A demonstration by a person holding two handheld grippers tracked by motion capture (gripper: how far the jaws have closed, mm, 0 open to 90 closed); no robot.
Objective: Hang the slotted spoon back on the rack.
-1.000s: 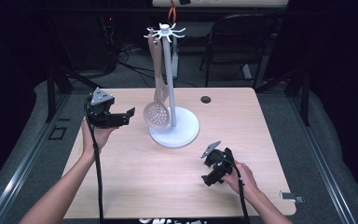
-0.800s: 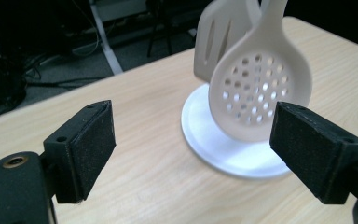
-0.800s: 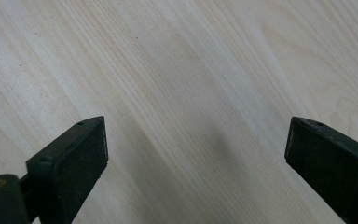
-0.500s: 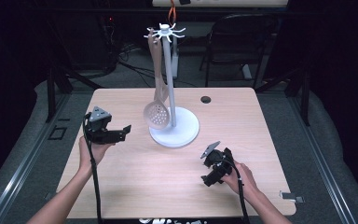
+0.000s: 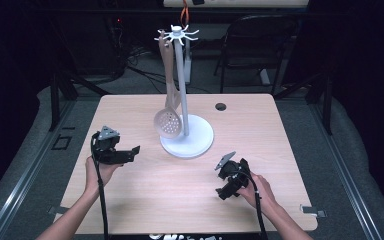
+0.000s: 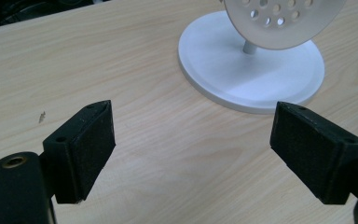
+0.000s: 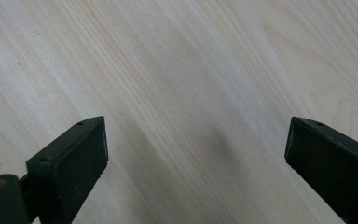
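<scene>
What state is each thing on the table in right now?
Slotted spoon: hanging from the rack, bowl down.
Utensil rack: upright on the table.
Left hand-held gripper: open, nothing between its jaws.
Right hand-held gripper: open, nothing between its jaws, over bare wood.

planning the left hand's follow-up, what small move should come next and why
Probably ease the left tool forward toward the beige perforated skimmer spoon hanging on the white round-based rack. Its jaws stand open with nothing between them, already aimed at the rack's base, apart from it.
</scene>
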